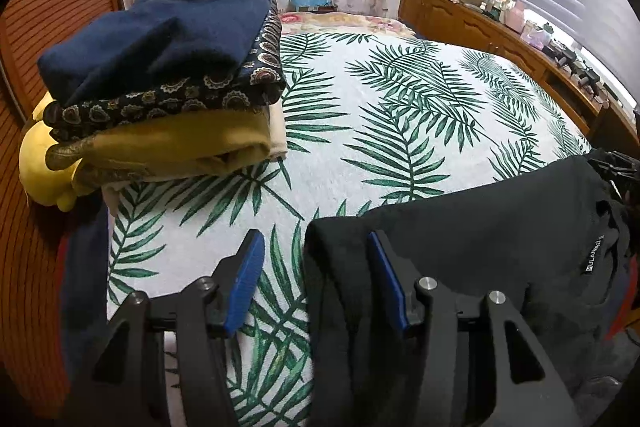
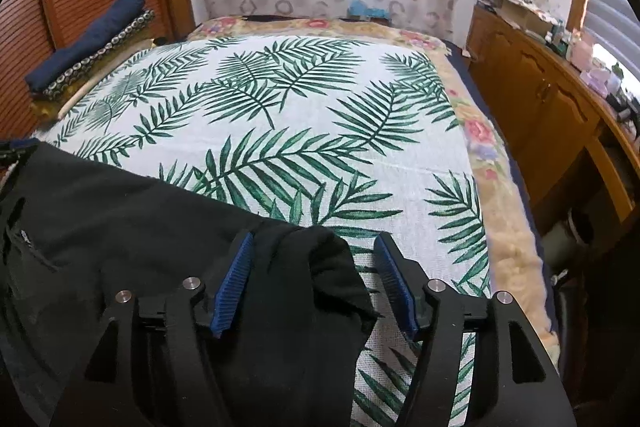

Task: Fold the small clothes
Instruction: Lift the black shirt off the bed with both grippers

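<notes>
A black garment [image 1: 480, 239] is being straddled at its corners on the bed [image 1: 380, 131] by both spread hand-held grippers (left [image 1: 316, 279], right [image 2: 312, 279]), clamped by neither.

Left gripper [image 1: 316, 271]: black frame, blue ribbed pads, jaws spread wide. A corner of the black garment [image 1: 480, 239] lies between the jaws, against the right pad; the left pad stands clear of it.

Right gripper [image 2: 314, 267]: same build, jaws spread wide. A fold of the garment sits between them, beside the left pad; the right pad is free.
</notes>
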The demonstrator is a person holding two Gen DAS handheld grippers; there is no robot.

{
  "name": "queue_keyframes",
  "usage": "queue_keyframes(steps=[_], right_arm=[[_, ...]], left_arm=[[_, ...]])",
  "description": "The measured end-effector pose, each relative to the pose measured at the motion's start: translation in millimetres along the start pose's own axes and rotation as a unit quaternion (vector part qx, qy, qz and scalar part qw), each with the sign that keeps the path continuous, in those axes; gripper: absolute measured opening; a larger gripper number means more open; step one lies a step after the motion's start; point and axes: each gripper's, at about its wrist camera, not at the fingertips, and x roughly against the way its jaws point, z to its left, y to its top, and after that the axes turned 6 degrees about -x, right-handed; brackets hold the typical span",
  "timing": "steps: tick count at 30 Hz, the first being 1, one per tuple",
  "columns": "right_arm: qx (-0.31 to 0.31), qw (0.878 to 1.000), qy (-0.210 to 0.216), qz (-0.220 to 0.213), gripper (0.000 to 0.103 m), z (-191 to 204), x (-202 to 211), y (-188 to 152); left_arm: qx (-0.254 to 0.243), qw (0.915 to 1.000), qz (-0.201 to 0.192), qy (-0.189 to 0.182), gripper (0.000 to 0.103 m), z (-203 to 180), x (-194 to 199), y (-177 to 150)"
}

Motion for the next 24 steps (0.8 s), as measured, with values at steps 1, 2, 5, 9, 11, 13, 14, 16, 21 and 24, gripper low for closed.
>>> queue_keyframes(steps=[1, 2, 5, 9, 11, 13, 14, 16, 21, 24], right_arm=[[-0.002, 1.000, 0.003, 0.000, 0.068, -0.7, -0.5, 0.7], [-0.001, 1.000, 0.003, 0.001, 0.070, -0.8, -0.8, 0.8], [0.001, 1.000, -0.001, 0.001, 0.071, 1.1, -1.2, 1.5], [0.002, 1.000, -0.002, 0.001, 0.071, 2.3, -1.3, 1.5], [0.004, 1.000, 0.000, 0.002, 0.071, 1.7, -0.8, 0.9], [0.013, 1.000, 0.008, 0.008, 0.071, 4.4, -0.1, 0.5], [0.020, 1.000, 0.011, 0.010, 0.067, 6.6, 1.0, 0.0], [0.027, 0.999, 0.030, 0.014, 0.050, 10.9, 3.7, -1.0], [0.051, 0.998, 0.044, 0.017, 0.013, 24.6, 7.4, -3.9], [0.060, 0.997, 0.053, 0.003, 0.011, 31.2, 16.7, -8.1]], left_arm=[[0.000, 1.0000, -0.004, 0.001, 0.054, 0.4, -0.1, -0.4], [-0.001, 1.0000, -0.008, 0.002, 0.055, 0.2, -0.2, -1.1], [-0.004, 0.9999, -0.015, 0.004, 0.056, 0.0, 0.3, -3.0], [-0.003, 1.0000, -0.009, 0.004, 0.056, 0.2, -1.5, 0.2], [0.000, 1.0000, -0.005, 0.003, 0.056, 0.9, -2.1, 2.1], [-0.002, 1.0000, -0.005, 0.003, 0.056, 1.2, -2.2, 2.5], [-0.003, 1.0000, -0.005, 0.002, 0.055, 1.3, -2.0, 2.2], [-0.003, 1.0000, -0.005, 0.001, 0.055, 1.6, -1.6, 1.8], [-0.015, 0.9996, -0.003, -0.022, 0.032, -5.2, -0.5, 2.4], [-0.035, 0.9991, 0.001, -0.023, 0.028, -10.9, 1.2, 1.8]])
